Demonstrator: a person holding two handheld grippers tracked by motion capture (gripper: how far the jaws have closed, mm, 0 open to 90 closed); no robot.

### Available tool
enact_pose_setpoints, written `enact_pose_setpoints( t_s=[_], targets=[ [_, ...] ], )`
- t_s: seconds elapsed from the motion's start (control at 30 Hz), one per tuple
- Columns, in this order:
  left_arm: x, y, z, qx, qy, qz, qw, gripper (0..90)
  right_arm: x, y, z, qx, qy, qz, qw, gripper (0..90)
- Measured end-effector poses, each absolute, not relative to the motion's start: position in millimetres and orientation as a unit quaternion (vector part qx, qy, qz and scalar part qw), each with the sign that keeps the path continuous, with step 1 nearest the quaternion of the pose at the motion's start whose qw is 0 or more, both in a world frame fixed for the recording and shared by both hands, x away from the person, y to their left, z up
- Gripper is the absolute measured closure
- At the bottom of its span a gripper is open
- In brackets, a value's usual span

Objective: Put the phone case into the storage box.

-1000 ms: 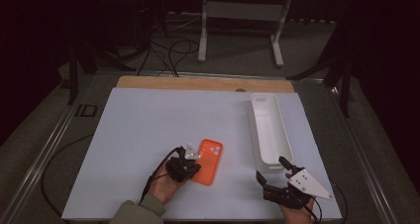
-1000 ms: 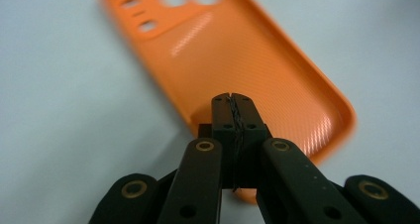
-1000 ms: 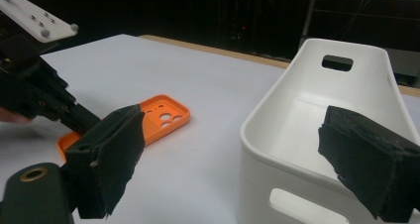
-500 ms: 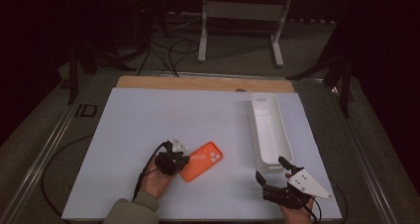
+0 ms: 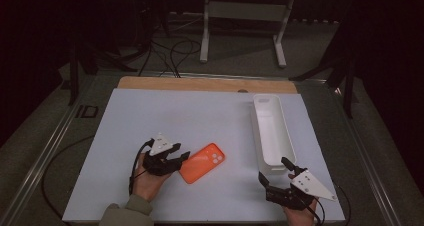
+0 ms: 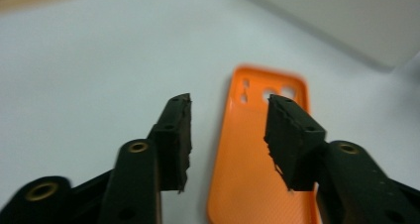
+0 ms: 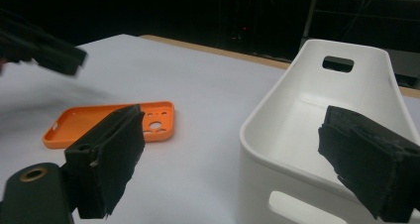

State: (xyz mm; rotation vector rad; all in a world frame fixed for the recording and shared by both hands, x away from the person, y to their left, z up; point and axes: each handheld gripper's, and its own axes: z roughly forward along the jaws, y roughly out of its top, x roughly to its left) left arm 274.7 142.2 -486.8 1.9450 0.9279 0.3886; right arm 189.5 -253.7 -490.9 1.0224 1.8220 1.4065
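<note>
We stand at the big white table [image 5: 150,116]. On its right side sits the long white bin [image 5: 272,131], with nothing inside it that we can see. The orange phone case [image 5: 201,162] lies flat on the table, well apart from the bin, so we think the job of moving it has hardly begun. Our left gripper [image 5: 181,157] has just been opening and grips nothing. Our right gripper [image 5: 272,170] waits wide open by the bin's near end.

- You worked in a dark room, light falling on the pale table [image 5: 210,111].
- Grey carpet [image 5: 240,56] lay beyond, cables [image 5: 172,51] trailing across it.
- A white stand [image 5: 245,16] stood behind.
</note>
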Motion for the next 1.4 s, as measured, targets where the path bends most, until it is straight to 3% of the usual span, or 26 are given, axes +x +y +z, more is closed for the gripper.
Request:
enact_pose_setpoints(
  t_s=[0.17, 0.33, 0.47, 0.63, 1.07, 1.4],
  targets=[
    [264.6, 171.8, -471.6, 0.754, 0.381, 0.180, 0.504, 40.6, 191.3, -255.3, -489.7, 0.385, 0.688, 0.536, 0.302, 9.9],
    [249.4, 200.6, -465.7, 0.725, 0.396, 0.223, 0.518, 21.4, 193.4, -256.6, -487.4, 0.380, 0.687, 0.539, 0.304, 10.1],
    [239.9, 214.0, -468.8, 0.720, 0.396, 0.232, 0.520, 15.1, 196.4, -256.9, -485.6, 0.376, 0.692, 0.537, 0.303, 10.1],
    [221.5, 241.3, -476.4, 0.719, 0.383, 0.240, 0.527, 0.3, 202.6, -259.2, -480.6, 0.366, 0.698, 0.532, 0.309, 10.0],
    [212.8, 254.6, -475.3, 0.711, 0.375, 0.231, 0.548, 0.2, 201.9, -260.1, -491.6, 0.375, 0.698, 0.529, 0.305, 10.0],
    [216.0, 246.7, -469.4, 0.733, 0.376, 0.219, 0.522, 0.2, 201.8, -261.2, -494.1, 0.379, 0.698, 0.526, 0.305, 10.0]
  ],
)
